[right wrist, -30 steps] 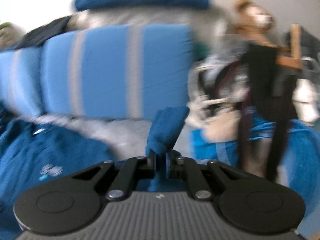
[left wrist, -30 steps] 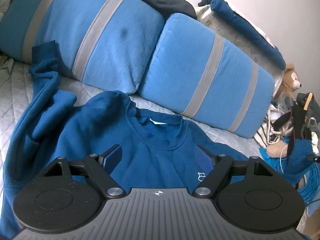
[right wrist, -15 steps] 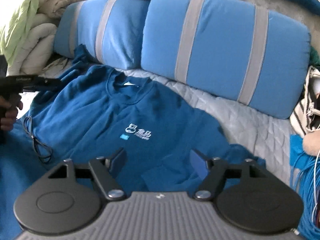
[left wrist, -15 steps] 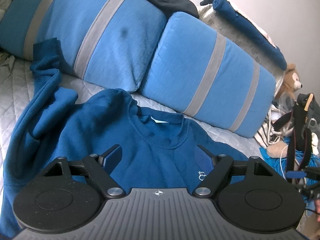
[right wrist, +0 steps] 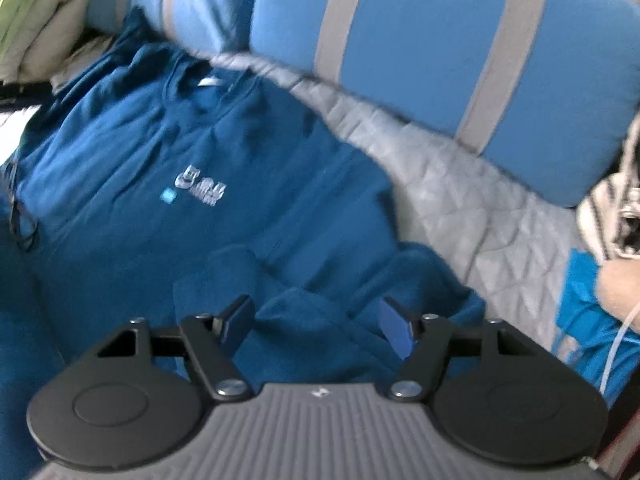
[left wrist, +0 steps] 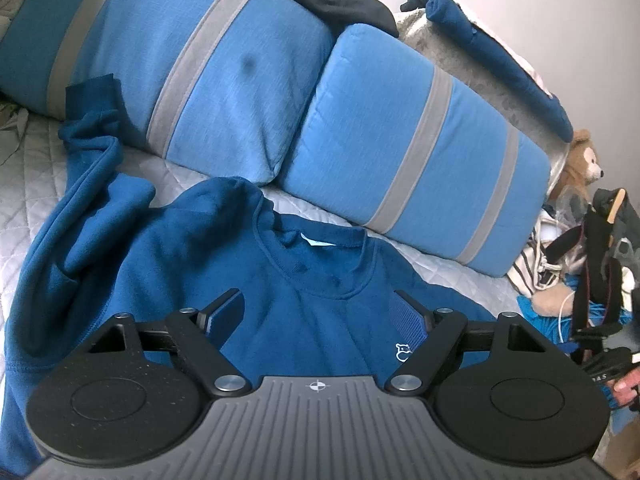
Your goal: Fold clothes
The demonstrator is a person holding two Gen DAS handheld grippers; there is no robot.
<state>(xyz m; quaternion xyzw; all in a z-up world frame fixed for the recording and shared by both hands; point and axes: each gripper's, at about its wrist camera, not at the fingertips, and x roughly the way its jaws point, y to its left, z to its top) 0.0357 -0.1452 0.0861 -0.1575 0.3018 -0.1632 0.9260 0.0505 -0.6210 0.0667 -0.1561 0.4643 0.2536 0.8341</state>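
On the quilted grey bed (left wrist: 36,184), my blue sweatshirt (left wrist: 180,264) shows an unreadable white chest logo (right wrist: 201,189). My left gripper (left wrist: 318,314) and right gripper (right wrist: 316,320) both gape wide, empty.

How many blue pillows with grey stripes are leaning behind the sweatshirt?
2: one pillow at the left behind the sweatshirt, the other pillow to its right. More may lie outside the views.

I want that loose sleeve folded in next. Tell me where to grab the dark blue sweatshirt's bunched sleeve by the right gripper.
Grip the bunched sleeve of the dark blue fleece sweatshirt at its raised ridge, coming straight down from above with the open right gripper. The crumpled fabric stands up there, giving the fingers a fold to pinch.
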